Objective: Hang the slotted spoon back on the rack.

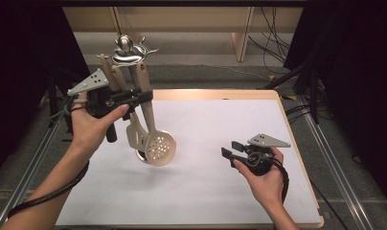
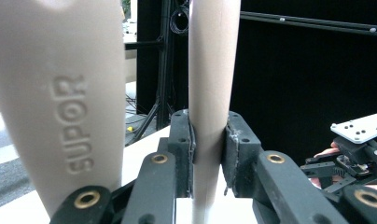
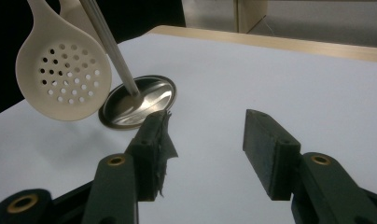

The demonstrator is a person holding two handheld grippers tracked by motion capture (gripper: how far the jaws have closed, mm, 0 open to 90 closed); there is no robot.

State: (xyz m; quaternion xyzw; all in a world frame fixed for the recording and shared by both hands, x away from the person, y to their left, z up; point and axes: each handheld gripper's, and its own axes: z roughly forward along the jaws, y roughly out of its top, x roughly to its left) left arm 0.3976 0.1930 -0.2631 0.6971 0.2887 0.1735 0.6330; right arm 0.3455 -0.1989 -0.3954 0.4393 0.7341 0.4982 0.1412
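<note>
utensil rack (image 1: 128,52) holds skimmer (image 1: 159,146); left gripper (image 2: 209,154) clamps handle.

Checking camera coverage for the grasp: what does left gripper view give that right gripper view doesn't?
Left gripper view: the left gripper shut on a beige utensil handle, beside a handle embossed SUPOR. Right gripper view: the right gripper open above the white table, the perforated skimmer head, and the stand's round metal base with its rod. Both share the table surface and the hanging beige utensils.
</note>
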